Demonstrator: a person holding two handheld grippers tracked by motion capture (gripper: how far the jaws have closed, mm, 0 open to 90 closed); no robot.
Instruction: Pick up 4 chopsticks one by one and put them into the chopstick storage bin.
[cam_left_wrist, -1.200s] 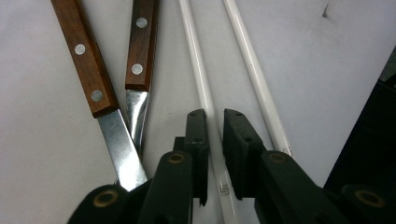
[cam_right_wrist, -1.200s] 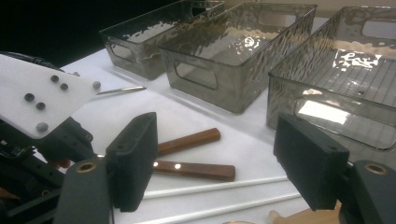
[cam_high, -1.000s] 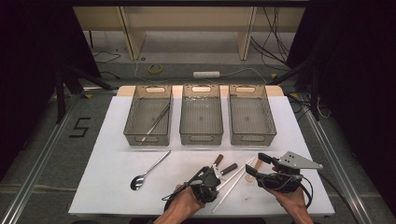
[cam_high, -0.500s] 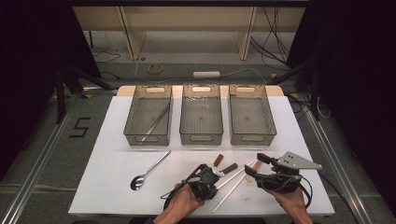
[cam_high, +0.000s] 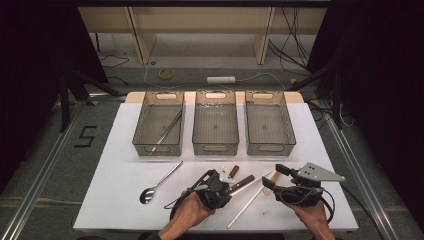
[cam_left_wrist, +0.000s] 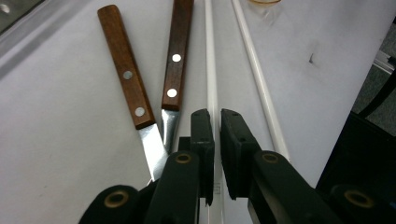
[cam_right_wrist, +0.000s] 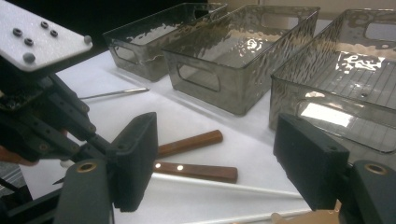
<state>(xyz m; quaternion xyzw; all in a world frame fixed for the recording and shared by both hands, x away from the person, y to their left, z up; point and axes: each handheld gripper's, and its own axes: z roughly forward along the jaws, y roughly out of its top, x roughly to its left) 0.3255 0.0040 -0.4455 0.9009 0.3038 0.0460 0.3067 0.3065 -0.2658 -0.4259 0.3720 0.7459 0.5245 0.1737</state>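
High view: left gripper (cam_high: 223, 181) sat low at the front of the white table (cam_high: 115, 175), jaws nearly together, lying over the two wooden-handled knives (cam_high: 241, 183) and the near end of a white chopstick (cam_high: 248, 201). Right gripper (cam_high: 274, 179) was just to the right of it, jaws spread wide, nothing between them. A spoon (cam_high: 159, 183) lay to the left on the table, apart from both hands. Three clear bins (cam_high: 215, 129) stood in a row behind; the left one held a thin metal utensil (cam_high: 167, 131).

Left gripper view: left gripper (cam_left_wrist: 217, 122) jaws stood narrow, a slim gap left. One white chopstick (cam_left_wrist: 211, 70) ran straight into that gap, pinched between the pads (cam_left_wrist: 203, 133). A second chopstick (cam_left_wrist: 260, 79) lay just beside the right jaw, outside the grip. Both knives (cam_left_wrist: 175, 56) lay to the left of the jaws, their blades running under the gripper body; contact with them couldn't be told.

Right gripper view: right gripper (cam_right_wrist: 215, 158) jaws were wide apart and held nothing. Between them, farther off, lay the knife handles (cam_right_wrist: 196, 171) and a chopstick (cam_right_wrist: 233, 187) on the table, with the bins (cam_right_wrist: 233, 56) behind.
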